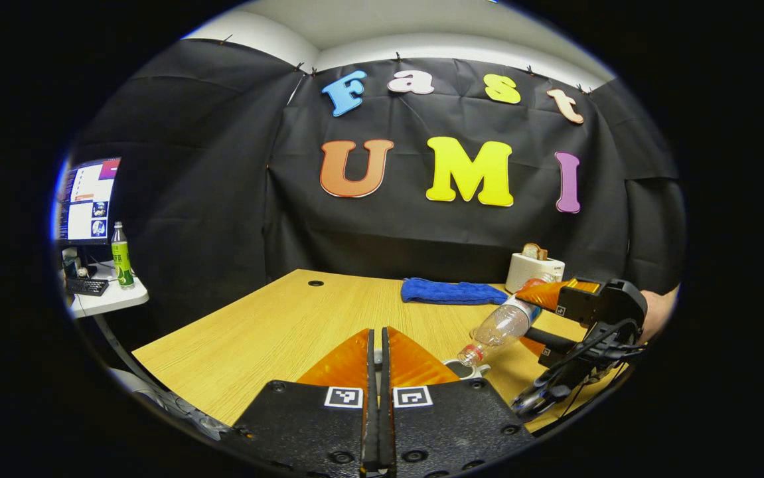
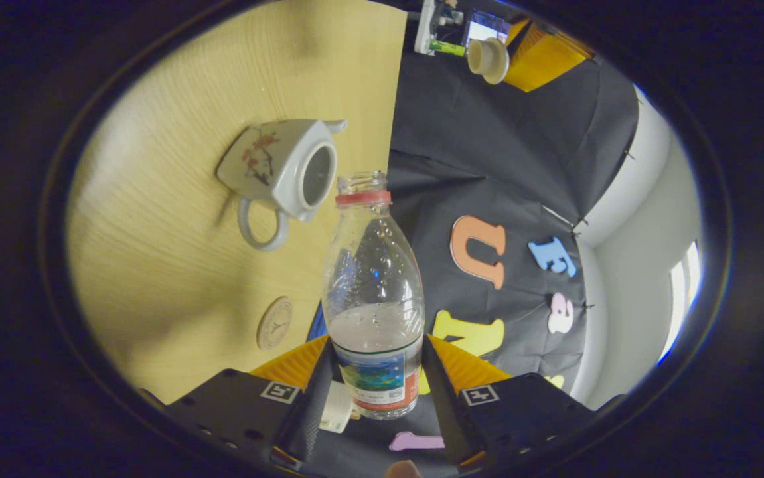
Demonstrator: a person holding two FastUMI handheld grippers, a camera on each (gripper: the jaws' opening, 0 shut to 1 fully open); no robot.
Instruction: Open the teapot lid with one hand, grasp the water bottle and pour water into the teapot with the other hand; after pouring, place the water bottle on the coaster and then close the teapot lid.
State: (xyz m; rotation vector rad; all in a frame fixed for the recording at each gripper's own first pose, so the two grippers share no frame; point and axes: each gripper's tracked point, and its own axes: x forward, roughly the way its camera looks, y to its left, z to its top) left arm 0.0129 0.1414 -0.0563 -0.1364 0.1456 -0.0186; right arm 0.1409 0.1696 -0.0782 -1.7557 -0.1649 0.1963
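Note:
My right gripper (image 2: pixel 376 352) is shut on the clear water bottle (image 2: pixel 374 299) around its labelled lower part. The bottle is uncapped and tilted, and its mouth (image 2: pixel 362 182) points close beside the open white teapot (image 2: pixel 275 172); water shows in the part near the label. In the left gripper view the bottle (image 1: pixel 504 325) slants down to the teapot's rim (image 1: pixel 464 368), with the right gripper (image 1: pixel 534 318) behind it. My left gripper (image 1: pixel 376 335) is shut; the right gripper view shows the teapot lid (image 2: pixel 488 58) held in the left gripper, well off the pot. A round coaster (image 2: pixel 274 323) lies on the table (image 2: pixel 176 252).
A blue cloth (image 1: pixel 453 291) and a white toaster (image 1: pixel 533 269) sit at the table's far side. Off the table's left edge stands a small side table with a monitor (image 1: pixel 87 199) and a green bottle (image 1: pixel 121 255).

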